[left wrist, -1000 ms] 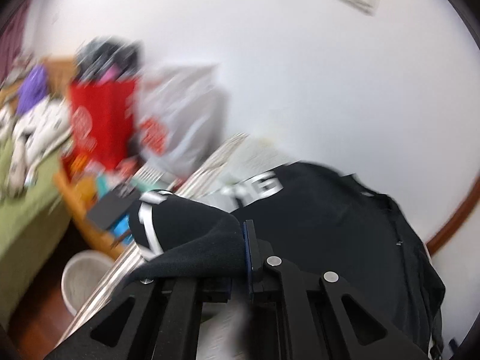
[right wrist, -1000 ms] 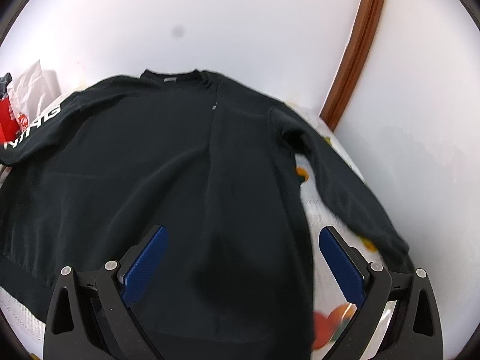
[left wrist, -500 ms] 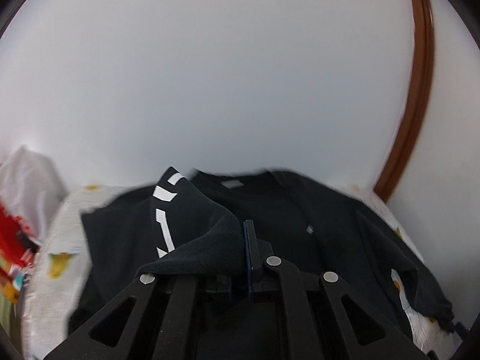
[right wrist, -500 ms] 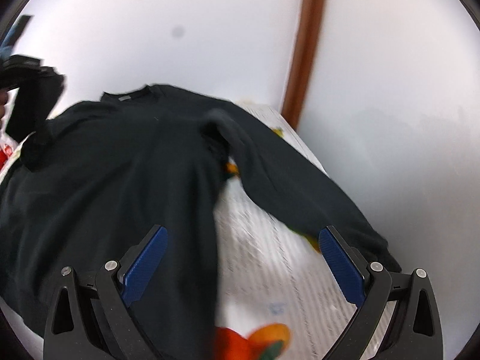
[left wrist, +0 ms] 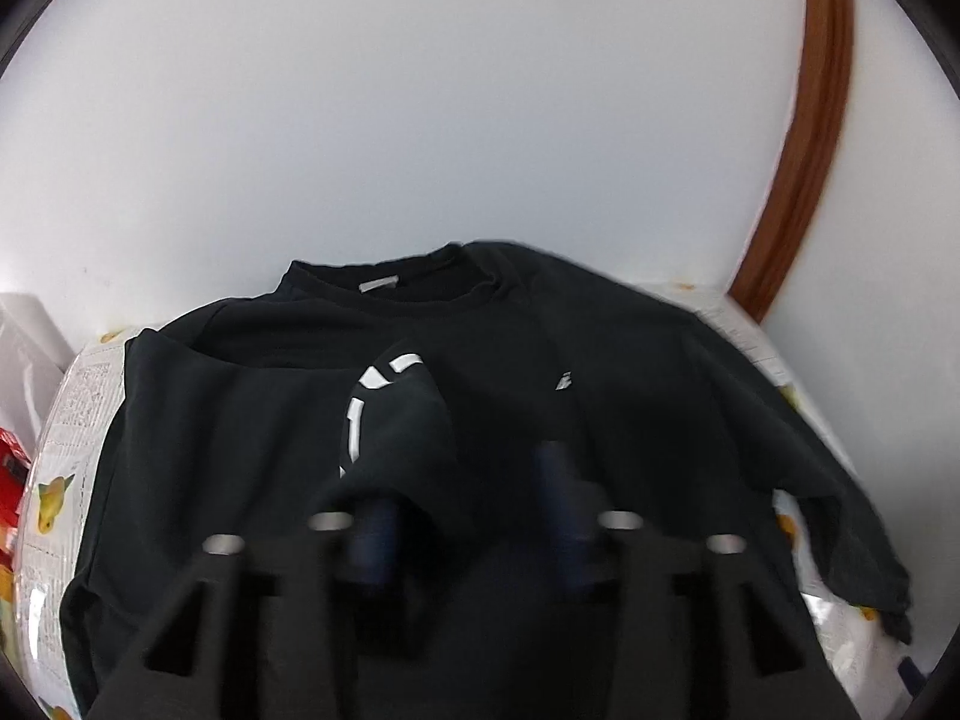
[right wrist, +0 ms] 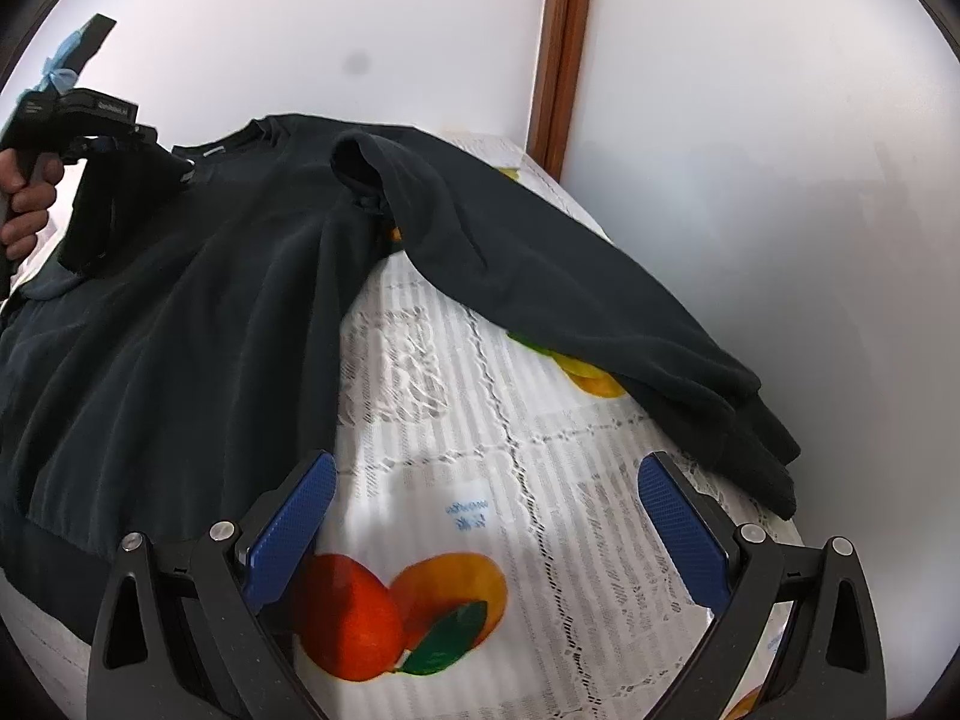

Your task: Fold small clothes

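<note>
A black long-sleeved sweatshirt (left wrist: pixel 600 372) lies spread on a table with a fruit-print cloth (right wrist: pixel 480 480). Its left sleeve with white lettering (left wrist: pixel 384 420) is folded over the body. My left gripper (left wrist: pixel 465 498) hovers over the shirt's middle with its jaws apart; the sleeve cuff drapes over the left finger. In the right wrist view the left gripper (right wrist: pixel 90 138) shows at the far left, held by a hand. My right gripper (right wrist: pixel 486 516) is open and empty above the bare cloth, beside the shirt's body (right wrist: pixel 180 312) and near the outstretched right sleeve (right wrist: pixel 570 300).
A white wall (left wrist: pixel 420 120) stands behind the table, with a brown wooden door frame (right wrist: pixel 558 48) at the back right. White and red bags (left wrist: pixel 18 396) lie left of the table. The table's near right edge (right wrist: pixel 780 516) lies by the sleeve cuff.
My left gripper carried the lettered sleeve rightward over the shirt's body, then opened its jaws. My right gripper swung right, from over the shirt's body to the bare cloth by the right sleeve.
</note>
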Action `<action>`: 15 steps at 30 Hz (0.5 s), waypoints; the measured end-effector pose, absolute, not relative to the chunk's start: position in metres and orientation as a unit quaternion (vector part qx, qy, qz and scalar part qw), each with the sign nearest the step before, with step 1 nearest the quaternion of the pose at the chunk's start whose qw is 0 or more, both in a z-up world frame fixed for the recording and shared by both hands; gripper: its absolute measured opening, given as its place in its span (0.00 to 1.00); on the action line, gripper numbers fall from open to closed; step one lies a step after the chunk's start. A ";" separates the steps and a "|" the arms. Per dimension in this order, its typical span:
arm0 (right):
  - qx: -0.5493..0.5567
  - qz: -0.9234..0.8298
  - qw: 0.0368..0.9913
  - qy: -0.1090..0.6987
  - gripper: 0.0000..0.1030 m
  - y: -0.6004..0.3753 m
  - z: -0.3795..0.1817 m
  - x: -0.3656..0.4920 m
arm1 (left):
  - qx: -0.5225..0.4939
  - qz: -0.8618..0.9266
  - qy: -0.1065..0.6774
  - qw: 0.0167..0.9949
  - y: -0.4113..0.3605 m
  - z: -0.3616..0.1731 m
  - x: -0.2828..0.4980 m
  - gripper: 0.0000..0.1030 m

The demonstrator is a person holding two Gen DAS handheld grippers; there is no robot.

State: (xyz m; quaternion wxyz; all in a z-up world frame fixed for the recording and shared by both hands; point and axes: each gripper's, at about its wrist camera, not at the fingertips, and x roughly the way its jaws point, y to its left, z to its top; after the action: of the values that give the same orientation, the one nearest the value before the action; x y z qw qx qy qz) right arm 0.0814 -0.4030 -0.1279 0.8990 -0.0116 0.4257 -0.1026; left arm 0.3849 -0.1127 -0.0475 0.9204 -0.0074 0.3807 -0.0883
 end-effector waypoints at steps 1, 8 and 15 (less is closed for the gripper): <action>-0.014 -0.102 0.902 0.419 0.97 -0.399 -0.122 0.080 | -0.010 -0.091 0.375 0.922 -0.109 -0.042 0.378 0.57; -0.031 -0.084 0.920 0.382 0.96 -0.361 -0.087 0.081 | -0.031 -0.096 0.341 0.934 -0.052 -0.003 0.328 0.69; -0.075 -0.036 0.926 0.369 0.71 -0.288 -0.061 0.117 | -0.045 -0.021 0.351 0.935 0.053 -0.015 0.300 0.72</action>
State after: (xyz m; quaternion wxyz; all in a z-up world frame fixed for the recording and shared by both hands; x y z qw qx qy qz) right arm 0.1170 -0.2876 -0.0608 0.9256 -0.0748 0.3693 -0.0360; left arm 0.3004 0.0527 -0.0148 0.9350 -0.0451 0.3511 -0.0211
